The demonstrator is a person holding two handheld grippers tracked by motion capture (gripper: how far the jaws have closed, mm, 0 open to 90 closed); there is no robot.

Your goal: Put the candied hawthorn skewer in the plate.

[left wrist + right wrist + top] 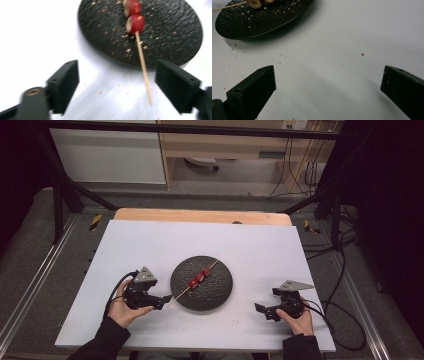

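White table [150,245] holds a dark plate [220,292]; the skewer [143,65], light and brittle, wants gripping by its bare stick; both grippers, left [162,300] and right [261,309], stand spread.

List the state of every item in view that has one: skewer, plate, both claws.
Skewer: lying across the plate, three red pieces threaded on, bare end over the rim toward the left claw, not gripped.
Plate: flat on the white board, dotted with crumbs.
Left claw: open, the stick's tip between its jaws, untouched.
Right claw: open, empty, over the board.
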